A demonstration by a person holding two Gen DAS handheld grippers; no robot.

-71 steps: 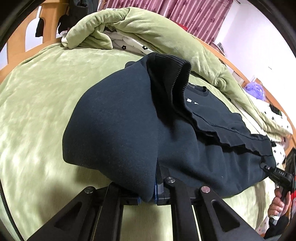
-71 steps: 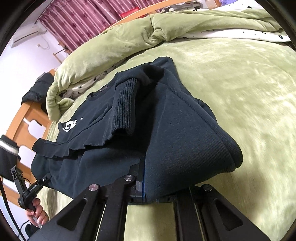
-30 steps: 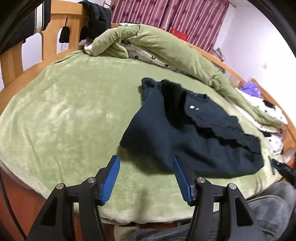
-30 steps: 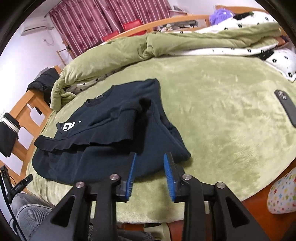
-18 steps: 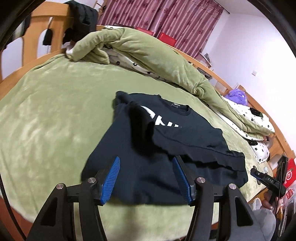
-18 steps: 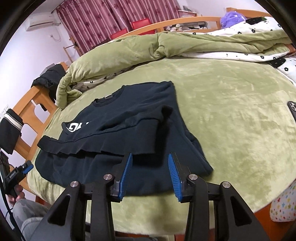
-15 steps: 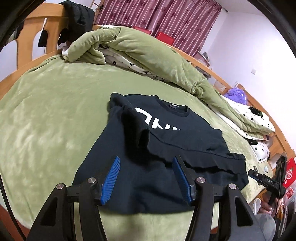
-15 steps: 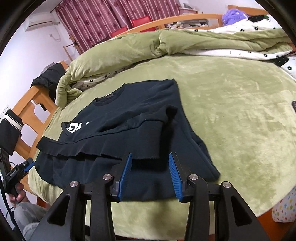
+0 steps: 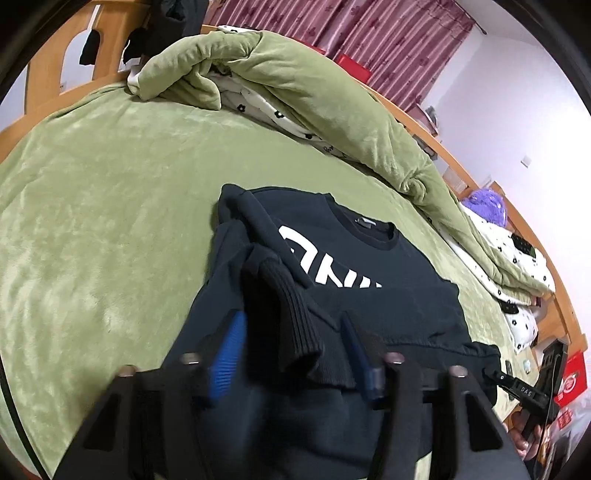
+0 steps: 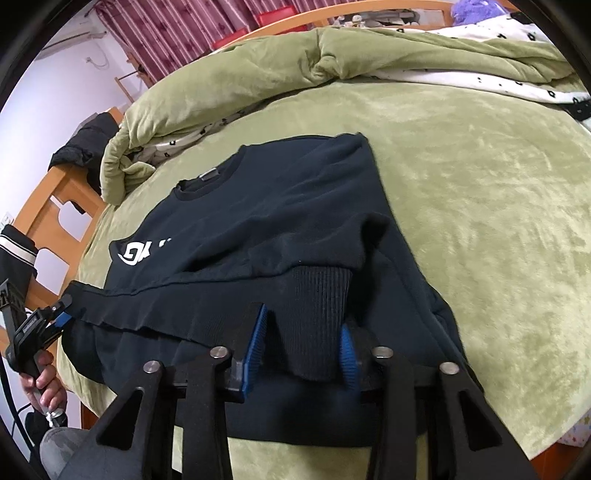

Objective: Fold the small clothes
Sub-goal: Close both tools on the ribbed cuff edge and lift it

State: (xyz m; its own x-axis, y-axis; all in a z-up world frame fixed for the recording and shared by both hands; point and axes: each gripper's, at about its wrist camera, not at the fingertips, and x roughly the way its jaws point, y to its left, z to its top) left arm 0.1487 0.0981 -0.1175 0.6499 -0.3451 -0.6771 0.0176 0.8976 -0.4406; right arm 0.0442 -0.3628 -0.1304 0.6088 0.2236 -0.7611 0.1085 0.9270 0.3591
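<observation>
Garment: dark navy long-sleeved sweatshirt (image 9: 373, 291) with white chest lettering, lying flat on the green plush bedspread (image 9: 96, 206), both sleeves folded in across the body.
Left claw: left gripper (image 9: 291, 350) spread wide, blue pads to either side of the ribbed knit left cuff (image 9: 299, 328), which lies between them; contact cannot be told.
Right claw: right gripper (image 10: 301, 341) also wide, straddling the ribbed knit right cuff (image 10: 317, 295) that lies between its blue pads.
Ahead of the claws: the sweatshirt's chest and collar, then a rumpled green quilt (image 10: 295, 62) with a white flower-print lining along the far side of the bed.
Beyond that: maroon curtains (image 9: 332, 29) and a wooden bed frame (image 9: 48, 62).
</observation>
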